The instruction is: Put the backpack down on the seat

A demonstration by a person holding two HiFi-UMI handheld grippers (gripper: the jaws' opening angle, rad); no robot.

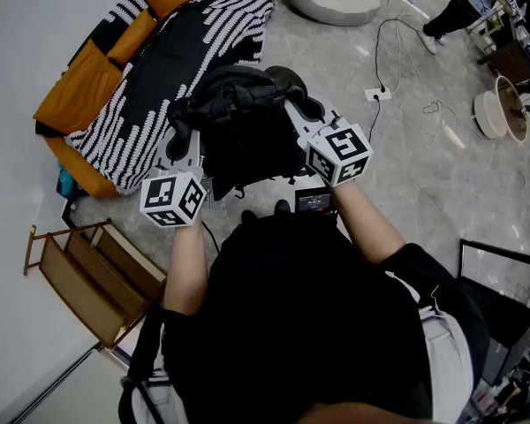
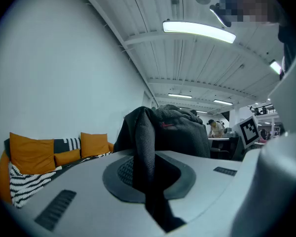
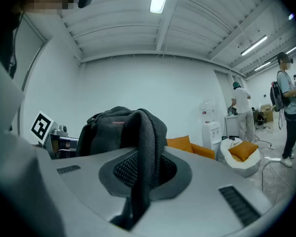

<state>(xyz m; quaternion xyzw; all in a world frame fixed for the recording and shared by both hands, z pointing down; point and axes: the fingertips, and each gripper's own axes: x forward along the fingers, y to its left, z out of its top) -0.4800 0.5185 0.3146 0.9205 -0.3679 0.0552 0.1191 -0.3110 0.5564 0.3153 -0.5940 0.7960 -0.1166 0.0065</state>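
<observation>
The black backpack [image 1: 243, 126] is in the middle of the head view, held up between the two grippers in front of the person. The left gripper [image 1: 182, 140] takes it from the left side of the frame and the right gripper [image 1: 299, 117] from the right side. In the left gripper view the jaws are almost together, with a mesh shoulder strap [image 2: 144, 152] pinched between the pads, and the body of the bag rises behind them. The right gripper view shows the same kind of grip (a second strap [image 3: 147, 147], also black mesh, hangs down between the narrow jaws). The seat [image 1: 172, 60], a low sofa with a black-and-white striped cover and orange cushions [image 1: 75, 91], lies in the upper left of the head view. The left edge of the backpack overlaps the lower right corner of the seat there. In the left gripper view, however, the sofa stands far to the left and lower than the bag. A grey floor [image 1: 406, 166] fills the right side, and a wooden rack [image 1: 88, 281] stands at the lower left.
</observation>
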